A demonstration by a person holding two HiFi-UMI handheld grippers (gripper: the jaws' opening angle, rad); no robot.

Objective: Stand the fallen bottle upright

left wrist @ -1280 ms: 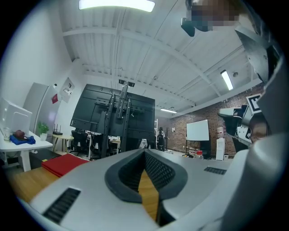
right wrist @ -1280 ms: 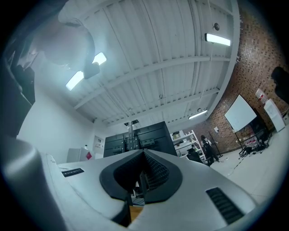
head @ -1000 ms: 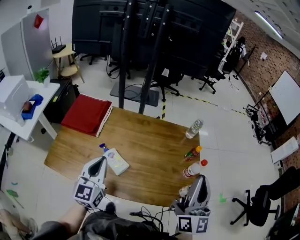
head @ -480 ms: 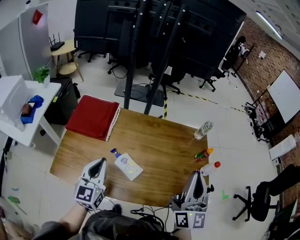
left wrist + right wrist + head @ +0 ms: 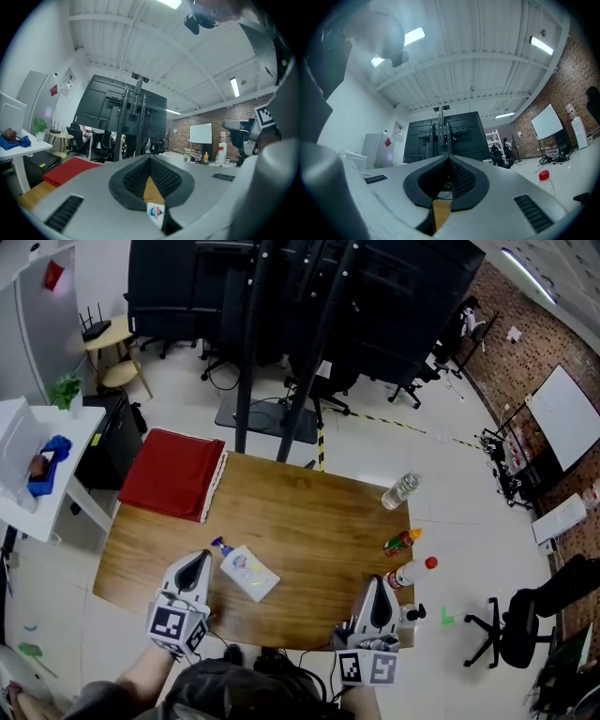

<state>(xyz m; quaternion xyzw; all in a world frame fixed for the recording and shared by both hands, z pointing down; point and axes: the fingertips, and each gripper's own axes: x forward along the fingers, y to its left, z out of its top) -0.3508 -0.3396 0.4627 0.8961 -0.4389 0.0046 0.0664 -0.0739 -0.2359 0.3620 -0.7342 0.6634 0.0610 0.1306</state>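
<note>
The fallen bottle (image 5: 247, 571), white with a blue cap, lies flat on the wooden table (image 5: 309, 517) near its front edge. My left gripper (image 5: 196, 561) (image 5: 150, 157) is shut and empty, just left of the bottle and apart from it. My right gripper (image 5: 373, 584) (image 5: 449, 158) hovers at the table's front right with its jaws together and nothing between them. It sits left of a red-capped bottle (image 5: 412, 572) (image 5: 544, 181).
Along the table's right edge stand a clear bottle (image 5: 400, 490), an orange-capped bottle (image 5: 402, 542) and a dark-topped one (image 5: 412, 615). A red cloth (image 5: 173, 474) covers the far left corner. A white side table (image 5: 33, 493) stands left, an office chair (image 5: 516, 634) right.
Both grippers have drawn back toward the table's near edge. The right one now sits left of the standing bottles instead of over them. The fallen bottle still lies flat.
</note>
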